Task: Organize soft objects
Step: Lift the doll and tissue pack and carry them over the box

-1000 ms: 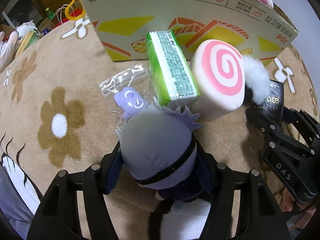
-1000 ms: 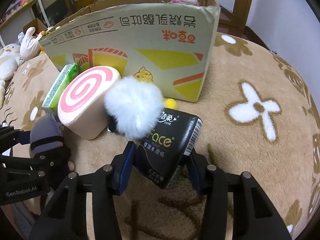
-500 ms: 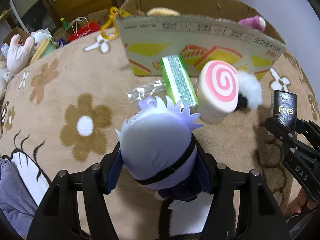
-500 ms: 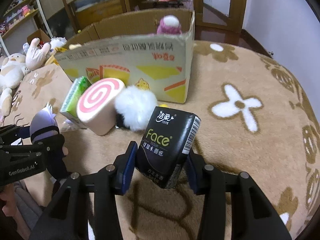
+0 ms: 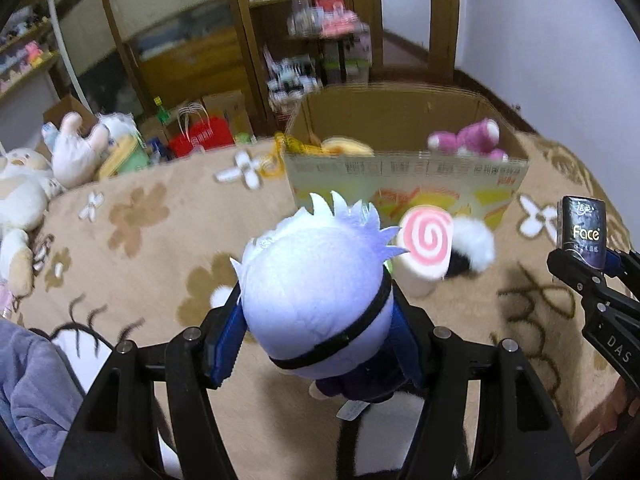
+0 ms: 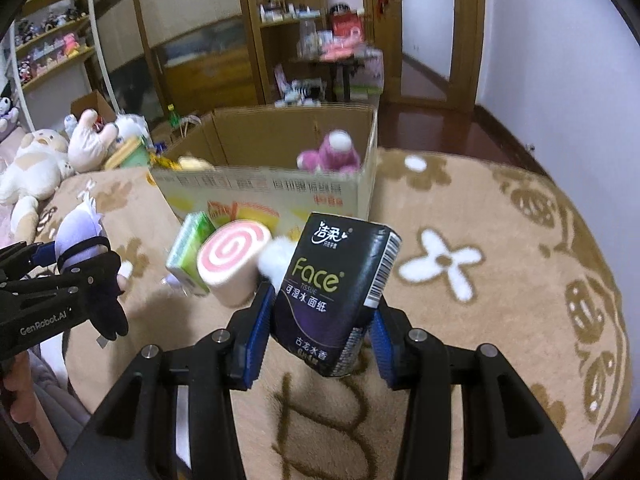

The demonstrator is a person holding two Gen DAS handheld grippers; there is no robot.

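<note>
My left gripper (image 5: 316, 344) is shut on a plush doll with pale purple spiky hair (image 5: 316, 292) and holds it above the beige blanket. It also shows in the right wrist view (image 6: 80, 240). My right gripper (image 6: 316, 344) is shut on a black Face tissue pack (image 6: 336, 292), lifted off the blanket; the pack also shows in the left wrist view (image 5: 582, 232). An open cardboard box (image 6: 264, 192) stands ahead with a pink plush (image 6: 332, 156) and a yellow toy (image 6: 192, 164) inside. A pink swirl roll cushion (image 6: 232, 260), a green pack (image 6: 188, 256) and a white fluffy ball (image 5: 472, 244) lie before it.
The beige flower-patterned blanket (image 6: 480, 280) covers the surface. Cream plush toys (image 6: 36, 168) lie at the left edge. Wooden shelves and cabinets (image 6: 224, 40) stand behind the box. A red bag (image 5: 204, 136) sits on the floor beyond.
Both grippers have risen and pulled back from the box with their objects held. The box interior has come into view, and the items on the blanket look smaller and farther.
</note>
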